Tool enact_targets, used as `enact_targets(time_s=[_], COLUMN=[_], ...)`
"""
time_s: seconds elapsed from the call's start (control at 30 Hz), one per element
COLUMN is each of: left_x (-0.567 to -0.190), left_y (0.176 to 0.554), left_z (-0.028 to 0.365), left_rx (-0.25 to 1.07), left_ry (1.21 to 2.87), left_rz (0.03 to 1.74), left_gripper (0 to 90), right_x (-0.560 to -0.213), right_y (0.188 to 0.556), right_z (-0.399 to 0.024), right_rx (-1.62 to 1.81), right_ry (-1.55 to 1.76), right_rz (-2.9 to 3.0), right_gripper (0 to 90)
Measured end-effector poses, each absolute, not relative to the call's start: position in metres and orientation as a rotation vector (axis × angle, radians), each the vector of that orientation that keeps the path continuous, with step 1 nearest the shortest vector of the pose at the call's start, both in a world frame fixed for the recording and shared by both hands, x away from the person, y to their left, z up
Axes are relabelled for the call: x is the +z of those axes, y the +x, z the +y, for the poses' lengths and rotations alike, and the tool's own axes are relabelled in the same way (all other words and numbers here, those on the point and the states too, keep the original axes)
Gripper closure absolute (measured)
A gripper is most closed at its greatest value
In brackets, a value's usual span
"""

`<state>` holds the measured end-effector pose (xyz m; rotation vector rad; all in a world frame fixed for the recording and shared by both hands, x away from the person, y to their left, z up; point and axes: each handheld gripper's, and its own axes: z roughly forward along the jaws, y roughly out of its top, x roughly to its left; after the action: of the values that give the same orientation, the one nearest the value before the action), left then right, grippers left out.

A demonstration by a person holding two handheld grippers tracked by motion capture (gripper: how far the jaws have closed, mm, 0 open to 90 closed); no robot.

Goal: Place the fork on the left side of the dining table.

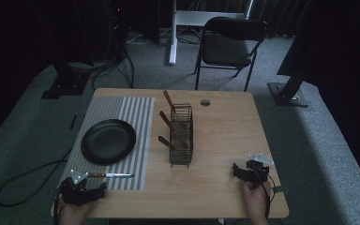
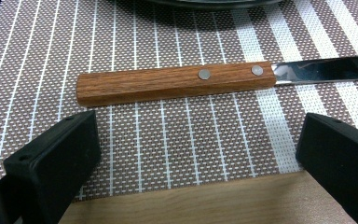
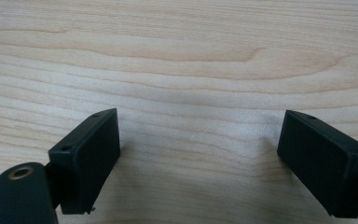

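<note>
A knife (image 1: 108, 175) with a wooden handle (image 2: 175, 82) and a steel blade (image 2: 326, 71) lies flat on the striped placemat (image 1: 122, 117), blade to the right. My left gripper (image 1: 82, 190) rests at the table's near left corner, just short of the handle. Its jaws stand wide apart in the left gripper view (image 2: 196, 154), with nothing between them. My right gripper (image 1: 249, 171) sits at the near right of the table, held by a hand. It is open (image 3: 198, 158) over bare wood.
A black plate (image 1: 108, 141) lies on the placemat beyond the knife. A wire cutlery basket (image 1: 181, 136) stands mid-table with three wooden handles sticking out. A round grommet (image 1: 205, 102) marks the far edge. A folding chair (image 1: 229, 44) stands beyond the table.
</note>
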<state>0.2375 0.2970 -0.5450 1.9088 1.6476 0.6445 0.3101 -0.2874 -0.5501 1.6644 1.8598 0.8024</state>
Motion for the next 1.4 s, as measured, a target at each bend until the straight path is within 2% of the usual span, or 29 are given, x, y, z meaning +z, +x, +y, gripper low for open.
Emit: enact_targets(time_s=[0.57, 0.87, 1.13, 1.4], left_x=[-0.544, -0.541, -0.539, -0.534], left_y=[0.238, 0.237, 0.234, 0.237], left_z=[0.298, 0.297, 0.3, 0.285], left_rx=[0.637, 0.646, 0.586, 0.561], left_ry=[1.914, 1.933, 1.943, 2.033], left_rz=[1.645, 1.645, 1.643, 1.576], left_gripper=[0.0, 2.8, 2.9, 4.0], right_x=[-0.55, -0.55, -0.55, -0.55], right_y=[0.31, 0.31, 0.31, 0.31], right_z=[-0.287, -0.287, -0.287, -0.287], right_rx=[0.803, 0.803, 0.803, 0.803], right_ry=[1.665, 1.664, 1.663, 1.664], right_rz=[1.861, 1.861, 1.862, 1.861], right_gripper=[12.7, 12.7, 12.6, 12.7])
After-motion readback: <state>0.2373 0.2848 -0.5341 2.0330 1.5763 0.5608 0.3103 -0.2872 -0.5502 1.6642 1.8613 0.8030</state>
